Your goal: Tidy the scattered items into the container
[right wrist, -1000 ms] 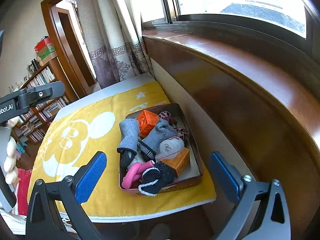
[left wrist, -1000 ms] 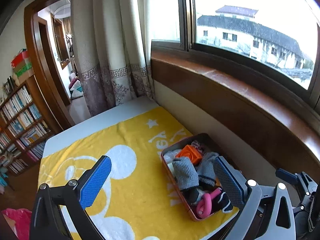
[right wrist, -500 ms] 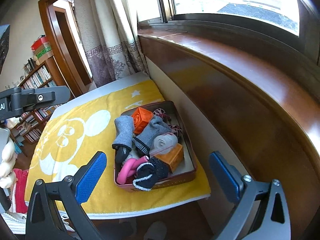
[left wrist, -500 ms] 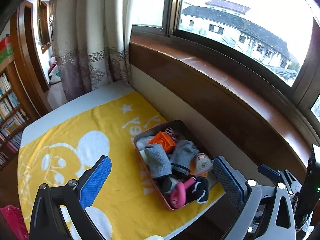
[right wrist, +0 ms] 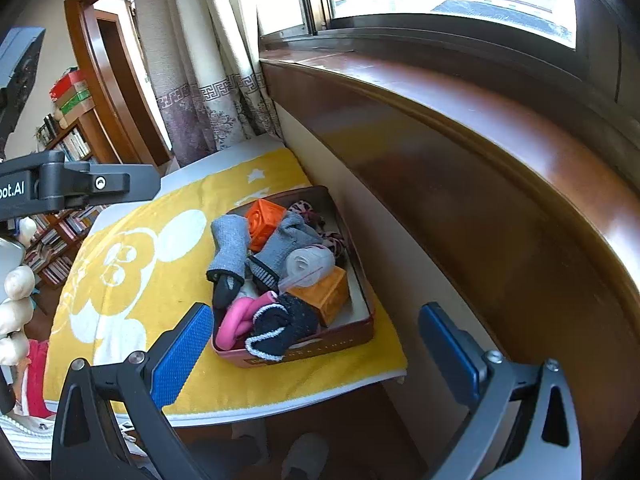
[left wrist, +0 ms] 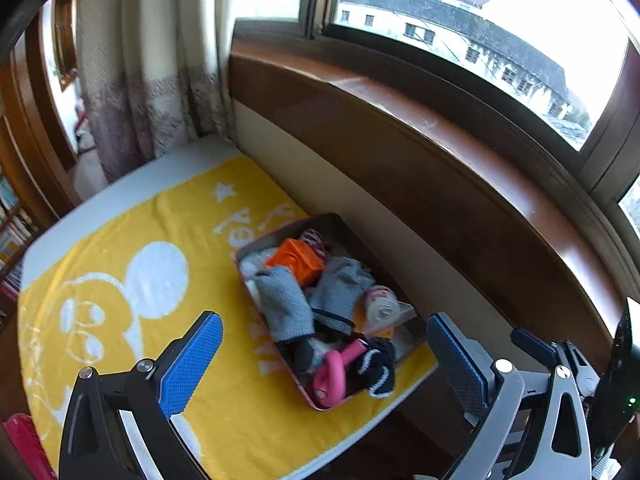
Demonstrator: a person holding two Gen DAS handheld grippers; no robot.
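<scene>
A shallow brown tin (left wrist: 408, 354) (right wrist: 362, 336) sits on the yellow towel (left wrist: 160, 220) (right wrist: 132, 248) near the wall. It is piled with grey socks (left wrist: 282, 304) (right wrist: 230, 242), an orange cube (left wrist: 298, 260) (right wrist: 264, 222), a pink ring (left wrist: 332, 372) (right wrist: 236, 320), a black sock (right wrist: 282, 326), a tape roll (right wrist: 306, 262) and an orange block (right wrist: 324, 294). My left gripper (left wrist: 324, 354) is open, held high and back from the tin. My right gripper (right wrist: 316, 334) is open too, above the table's near edge, nothing between its fingers.
A wooden window sill (left wrist: 440, 120) (right wrist: 460, 120) runs along the right above a cream wall. Curtains (right wrist: 200, 80) hang at the far end, with a bookshelf (right wrist: 60, 208) and a doorway at left. A gloved hand (right wrist: 14, 308) holds the left gripper's body (right wrist: 60, 188).
Both grippers have drawn back and up from the tin, which looks smaller and farther now. The left view has swung right toward the window. Neither gripper has opened, shut or taken anything.
</scene>
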